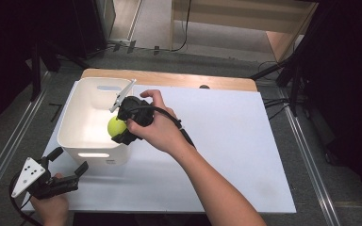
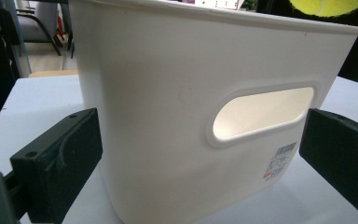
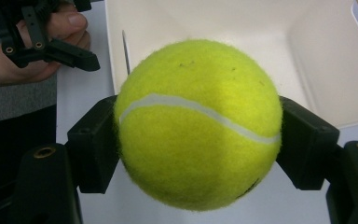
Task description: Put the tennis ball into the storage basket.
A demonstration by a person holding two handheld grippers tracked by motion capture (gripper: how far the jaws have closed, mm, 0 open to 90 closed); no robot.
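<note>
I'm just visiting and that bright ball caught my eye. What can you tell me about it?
The tennis ball is yellow-green and fuzzy, with a curved white seam across it and a few small dark specks. It looks whole and round. The right gripper holds it, a black jaw pressed to each side, in the air over the near right edge of the white plastic bin. Nothing else touches it.

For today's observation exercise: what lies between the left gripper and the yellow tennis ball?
The white plastic bin's near wall, seen in the left gripper view.
</note>
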